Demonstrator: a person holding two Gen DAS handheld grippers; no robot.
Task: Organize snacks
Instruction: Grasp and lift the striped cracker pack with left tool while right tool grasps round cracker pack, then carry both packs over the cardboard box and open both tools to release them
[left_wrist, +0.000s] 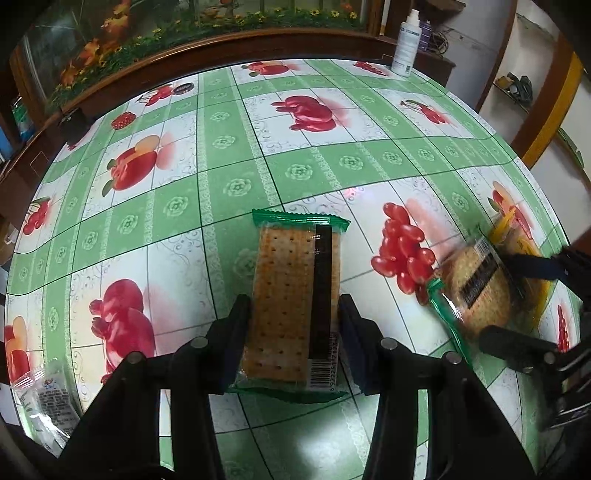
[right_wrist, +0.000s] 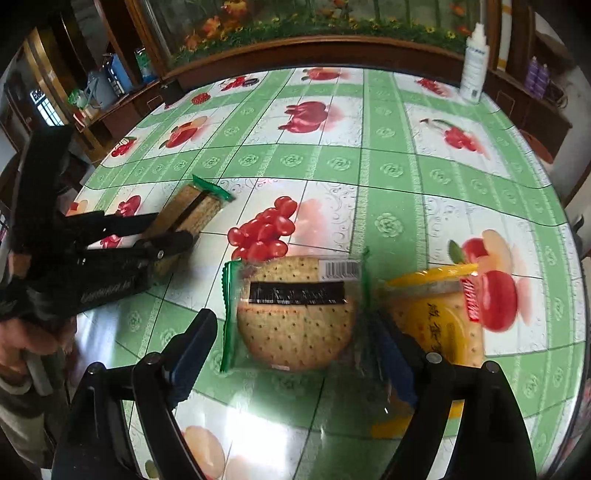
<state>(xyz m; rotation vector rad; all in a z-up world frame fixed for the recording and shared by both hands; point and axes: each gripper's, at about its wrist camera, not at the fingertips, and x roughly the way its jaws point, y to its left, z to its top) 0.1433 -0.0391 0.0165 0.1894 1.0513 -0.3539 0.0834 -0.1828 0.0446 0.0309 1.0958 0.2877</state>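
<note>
My left gripper (left_wrist: 293, 332) pinches the rectangular cracker pack (left_wrist: 291, 302); its barcode sits lower centre. My right gripper (right_wrist: 295, 354) jaws spread around the round cracker pack (right_wrist: 295, 314), its black label unreadable.

I am working in a home, at what looks like a dining table (left_wrist: 229, 155). It wears a glossy oilcloth (right_wrist: 388, 166) printed with green checks and red fruit. Behind it stands dark wooden furniture (left_wrist: 258, 44) with a glass panel painted with flowers (right_wrist: 314, 18). A white spray bottle (left_wrist: 406, 44) stands at the table's far edge. Wooden shelves (right_wrist: 99, 107) to one side hold household clutter and bottles.
</note>
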